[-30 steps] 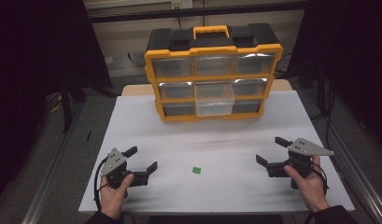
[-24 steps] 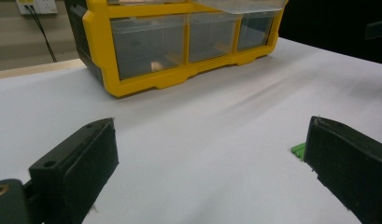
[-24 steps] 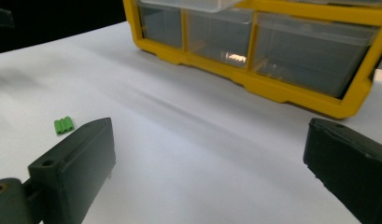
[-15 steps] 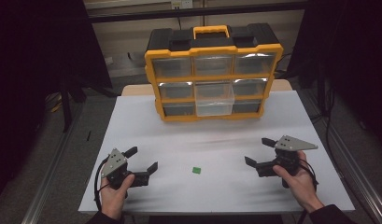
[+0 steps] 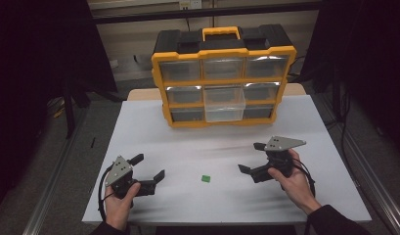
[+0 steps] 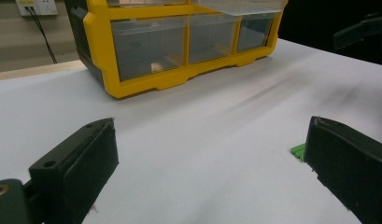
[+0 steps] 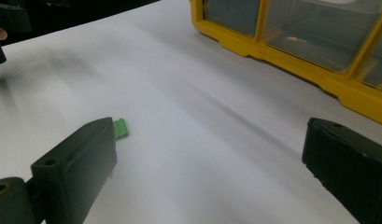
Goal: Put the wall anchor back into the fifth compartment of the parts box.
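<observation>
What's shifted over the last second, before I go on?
The right tongs moved left across the table toward the small green block, jaws still open and holding nothing; they have not reached it. The left tongs stayed put, open and empty. The block and the yellow organiser, its middle drawer pulled out, are as they were.

A small block [image 5: 205, 178] lies on the tabletop [image 5: 295, 122] between the left claw [image 5: 149, 167] and right claw [image 5: 252, 157]. Behind them, well apart, stands a drawer organizer [image 5: 222, 78] at the far edge.
</observation>
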### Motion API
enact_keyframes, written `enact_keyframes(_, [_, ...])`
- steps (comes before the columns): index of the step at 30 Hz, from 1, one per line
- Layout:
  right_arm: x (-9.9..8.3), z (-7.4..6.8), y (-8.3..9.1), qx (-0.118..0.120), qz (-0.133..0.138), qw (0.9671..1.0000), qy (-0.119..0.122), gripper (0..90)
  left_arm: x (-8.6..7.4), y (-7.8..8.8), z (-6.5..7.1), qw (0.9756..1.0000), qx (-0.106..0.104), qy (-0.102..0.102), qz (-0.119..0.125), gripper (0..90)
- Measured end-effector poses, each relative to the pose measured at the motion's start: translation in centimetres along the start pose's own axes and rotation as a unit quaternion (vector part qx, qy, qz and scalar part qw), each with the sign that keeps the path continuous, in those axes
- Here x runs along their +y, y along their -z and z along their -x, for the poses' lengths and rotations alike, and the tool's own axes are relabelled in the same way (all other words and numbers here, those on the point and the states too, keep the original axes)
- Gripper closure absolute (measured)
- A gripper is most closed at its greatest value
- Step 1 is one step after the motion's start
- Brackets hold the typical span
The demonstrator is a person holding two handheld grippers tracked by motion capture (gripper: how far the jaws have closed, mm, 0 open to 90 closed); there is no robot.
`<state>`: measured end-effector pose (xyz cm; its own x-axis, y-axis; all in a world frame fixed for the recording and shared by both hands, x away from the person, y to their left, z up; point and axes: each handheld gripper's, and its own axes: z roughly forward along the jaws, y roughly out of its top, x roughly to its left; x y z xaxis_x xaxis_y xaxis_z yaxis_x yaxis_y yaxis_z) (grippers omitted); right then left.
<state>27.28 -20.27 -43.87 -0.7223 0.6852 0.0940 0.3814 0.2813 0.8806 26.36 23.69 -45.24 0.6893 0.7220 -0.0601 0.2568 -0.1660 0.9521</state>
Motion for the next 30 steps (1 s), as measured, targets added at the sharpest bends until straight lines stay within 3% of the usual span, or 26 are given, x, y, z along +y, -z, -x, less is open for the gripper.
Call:
enact_keyframes(10, [2.0, -0.6, -2.4, 0.033, -0.032, 0.9989, 0.011, 2.6, 0.0, -0.1, 0.0, 1.0, -0.003, 0.001, 0.003, 2.9])
enact_keyframes(13, [2.4, -0.9, -3.1, 0.026, -0.039, 0.9986, 0.022, 2.6, 0.0, -0.1, 0.1, 1.0, -0.006, 0.002, 0.001, 2.9])
enact_keyframes(15, [2.7, -1.1, -3.7, 0.037, -0.048, 0.9979, 0.022, 2.6, 0.0, -0.1, 0.0, 1.0, -0.007, 0.002, 0.001, 2.9])
enact_keyframes(23, [3.4, -1.4, -6.1, 0.094, -0.087, 0.9917, 0.016, 2.7, 0.0, -0.1, 0.1, 1.0, -0.007, 0.003, 0.003, 2.9])
enact_keyframes(30, [4.3, -2.1, -7.5, 0.111, -0.121, 0.986, 0.029, 2.9, 0.0, -0.1, 0.1, 0.9999, -0.01, 0.0, 0.002, 2.9])
